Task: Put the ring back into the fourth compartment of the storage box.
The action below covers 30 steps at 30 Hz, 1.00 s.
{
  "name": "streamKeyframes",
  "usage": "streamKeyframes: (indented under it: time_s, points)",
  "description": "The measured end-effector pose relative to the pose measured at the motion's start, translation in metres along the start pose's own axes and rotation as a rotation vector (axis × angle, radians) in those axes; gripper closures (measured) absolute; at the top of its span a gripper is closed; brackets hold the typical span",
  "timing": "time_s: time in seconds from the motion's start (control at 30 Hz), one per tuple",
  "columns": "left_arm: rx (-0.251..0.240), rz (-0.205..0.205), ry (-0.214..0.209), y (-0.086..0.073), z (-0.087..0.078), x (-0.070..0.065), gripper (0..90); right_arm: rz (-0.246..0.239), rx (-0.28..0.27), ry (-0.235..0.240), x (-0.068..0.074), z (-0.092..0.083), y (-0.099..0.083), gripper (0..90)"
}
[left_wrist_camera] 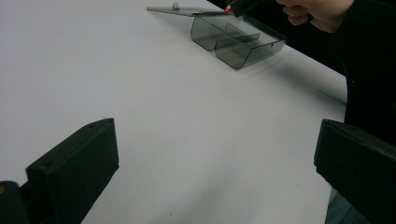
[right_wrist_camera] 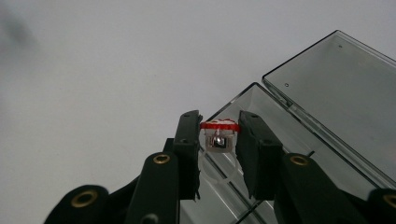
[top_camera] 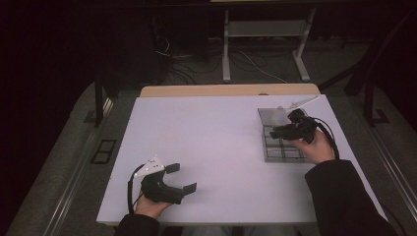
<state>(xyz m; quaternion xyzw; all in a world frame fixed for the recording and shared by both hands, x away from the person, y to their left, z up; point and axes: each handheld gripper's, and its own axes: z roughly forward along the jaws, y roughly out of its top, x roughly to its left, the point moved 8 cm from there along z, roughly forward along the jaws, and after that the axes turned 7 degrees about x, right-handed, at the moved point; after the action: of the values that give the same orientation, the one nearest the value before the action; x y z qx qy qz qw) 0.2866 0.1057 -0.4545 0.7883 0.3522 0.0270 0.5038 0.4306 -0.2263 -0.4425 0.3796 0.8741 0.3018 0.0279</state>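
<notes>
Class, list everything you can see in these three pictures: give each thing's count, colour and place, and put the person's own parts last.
Table: one, white top, centre of the high view.
Compartment box: one, clear smoky grey plastic, lid open, right side of the table.
Small red-topped piece: one, red and clear with a metal part, between the right tool's jaws, over the box.
Frame legs: white, floor beyond the table.
Left tool: one, black, jaws wide apart, near left of the table.
Right tool: one, black, closed on the piece.
Sleeves: two, dark, bottom edge.
</notes>
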Motion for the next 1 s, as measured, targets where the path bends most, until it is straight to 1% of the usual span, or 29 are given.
streamKeyframes:
  time_s: [0.47,1.0]
  points:
    - [0.003,0.002,-0.001,0.000,0.001,0.000,0.0,0.024,-0.004,0.000,-0.016,0.015,0.000,68.4]
    - [0.009,0.007,-0.003,0.000,0.001,0.001,0.0,0.057,0.013,0.006,-0.030,0.034,-0.005,67.9]
